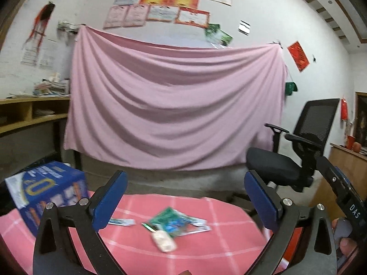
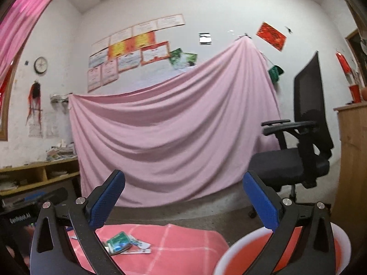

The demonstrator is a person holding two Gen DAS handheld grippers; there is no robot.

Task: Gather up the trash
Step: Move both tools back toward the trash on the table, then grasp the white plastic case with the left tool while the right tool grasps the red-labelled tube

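Between and just beyond the wide-open, empty jaws of the left gripper (image 1: 184,197), wrappers (image 1: 177,222) and a pale packet (image 1: 164,241) lie on the pink table (image 1: 229,229). Beside its left jaw stands a blue box (image 1: 49,190). Equally wide and empty, the right gripper (image 2: 183,197) has a white bowl (image 2: 231,252) under its right jaw.

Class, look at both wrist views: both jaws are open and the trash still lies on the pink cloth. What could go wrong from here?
1. The thin flat wrappers lie flush on the pink checked tablecloth, so closing jaws may pinch cloth instead.
2. The green foil packet overlaps other pieces; one grab may leave some behind.
3. The white-rimmed red bowl sits at the near edge and might get knocked.
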